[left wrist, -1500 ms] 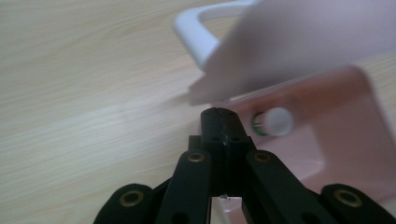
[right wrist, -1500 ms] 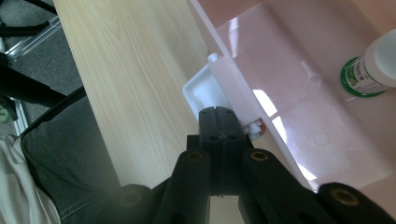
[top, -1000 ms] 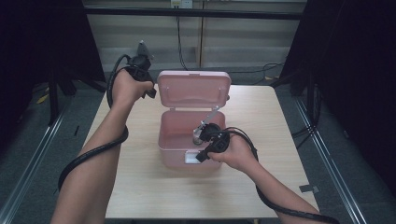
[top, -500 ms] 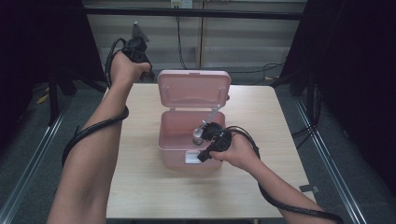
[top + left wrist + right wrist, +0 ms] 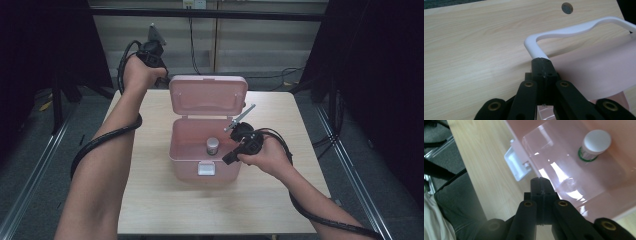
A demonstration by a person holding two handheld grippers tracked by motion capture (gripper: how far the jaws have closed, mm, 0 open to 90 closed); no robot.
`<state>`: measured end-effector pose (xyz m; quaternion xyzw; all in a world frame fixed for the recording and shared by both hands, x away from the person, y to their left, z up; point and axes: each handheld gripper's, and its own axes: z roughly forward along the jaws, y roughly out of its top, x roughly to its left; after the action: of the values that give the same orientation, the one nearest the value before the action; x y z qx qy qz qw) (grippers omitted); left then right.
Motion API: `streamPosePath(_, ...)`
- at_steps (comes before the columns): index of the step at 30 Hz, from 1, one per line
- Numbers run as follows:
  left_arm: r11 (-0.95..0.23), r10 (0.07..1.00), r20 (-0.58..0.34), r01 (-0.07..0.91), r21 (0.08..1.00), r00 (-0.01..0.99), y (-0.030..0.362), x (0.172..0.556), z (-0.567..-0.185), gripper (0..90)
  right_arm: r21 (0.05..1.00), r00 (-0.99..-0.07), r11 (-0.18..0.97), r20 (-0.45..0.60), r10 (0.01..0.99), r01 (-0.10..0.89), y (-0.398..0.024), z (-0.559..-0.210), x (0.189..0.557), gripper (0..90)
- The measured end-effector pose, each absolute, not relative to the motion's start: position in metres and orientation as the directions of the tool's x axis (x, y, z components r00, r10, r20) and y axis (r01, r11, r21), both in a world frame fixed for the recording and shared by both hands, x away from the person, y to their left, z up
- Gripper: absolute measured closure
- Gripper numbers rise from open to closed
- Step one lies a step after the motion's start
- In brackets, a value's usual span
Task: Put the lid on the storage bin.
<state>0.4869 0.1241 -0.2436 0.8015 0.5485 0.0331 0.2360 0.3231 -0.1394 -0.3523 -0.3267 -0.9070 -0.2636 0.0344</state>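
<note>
A pink box stands open in the middle of the wooden table, its lid upright at the back. Inside stands a small bottle with a white cap and a green band. My right gripper hangs over the box's front right rim, jaws shut with nothing between them. My left gripper is raised behind the lid's left corner, also shut and holding nothing. The lid's white handle runs just beyond its tip.
The box's white latch hangs on its front wall. The table has a round hole near its back edge. Metal rails and cables lie on the floor around the table.
My right hand has drawn back to the right and up from over the box, uncovering the bottle. My left hand has shifted slightly up and back behind the lid.
</note>
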Motion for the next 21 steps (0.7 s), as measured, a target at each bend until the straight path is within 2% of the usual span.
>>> streamPosePath(7, -0.261, 0.898, -0.220, 0.863, 0.433, 0.382, 0.126, 0.489, -0.238, 90.0, 0.459, -0.773, 0.634, 0.235, 0.590, 0.623, -0.145, -0.355, 0.327, 90.0)
streamPosePath(13, -0.296, 0.901, -0.151, 0.832, 0.469, 0.406, 0.114, 0.491, -0.222, 90.0, 0.460, -0.782, 0.643, 0.236, 0.576, 0.613, -0.140, -0.355, 0.329, 90.0)
streamPosePath(21, -0.279, 0.888, -0.218, 0.851, 0.446, 0.405, 0.119, 0.486, -0.231, 90.0, 0.461, -0.774, 0.631, 0.253, 0.580, 0.624, -0.142, -0.356, 0.328, 90.0)
